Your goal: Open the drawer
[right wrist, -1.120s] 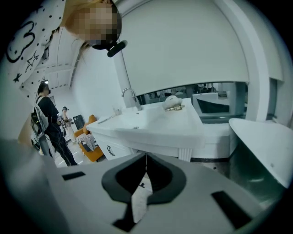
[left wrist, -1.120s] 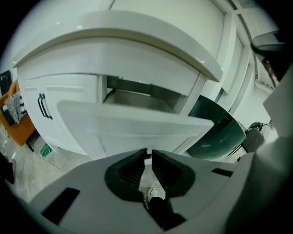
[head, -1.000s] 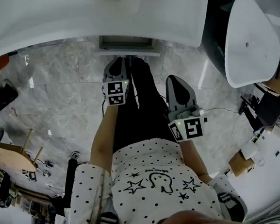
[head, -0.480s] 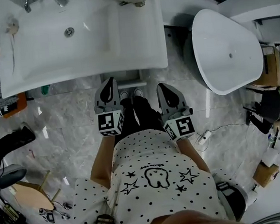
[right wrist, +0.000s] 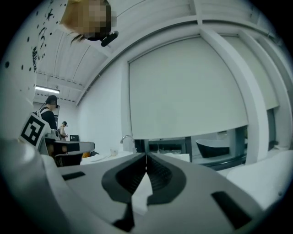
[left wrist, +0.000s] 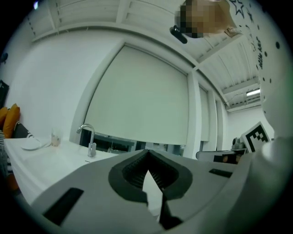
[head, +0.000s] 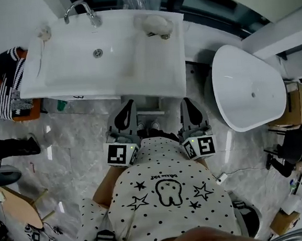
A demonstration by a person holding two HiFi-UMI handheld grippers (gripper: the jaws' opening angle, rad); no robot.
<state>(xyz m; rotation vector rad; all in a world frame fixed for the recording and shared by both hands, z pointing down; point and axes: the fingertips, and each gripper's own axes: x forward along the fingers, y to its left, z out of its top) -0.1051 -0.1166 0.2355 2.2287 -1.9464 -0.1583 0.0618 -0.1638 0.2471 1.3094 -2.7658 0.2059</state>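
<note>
The left claw point(head: 128, 108) and right claw point(head: 187, 104) have risen level, both closed on nothing. Below and just ahead, the drawer point(head: 150, 111) juts from under the sink point(head: 103, 58), seemingly already opened.

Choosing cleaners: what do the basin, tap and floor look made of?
Basin: glossy white, likely ceramic or resin, smooth sheen. Tap: shiny metal, probably chromed, bright highlights. Floor: grey veined polished stone or marble-look tile, with reflections.

Pale grey drawer point(head: 149, 105), seen from above as a narrow strip jutting just past front edge of white basin counter point(head: 156, 59), right of centre. Inside not visible.
</note>
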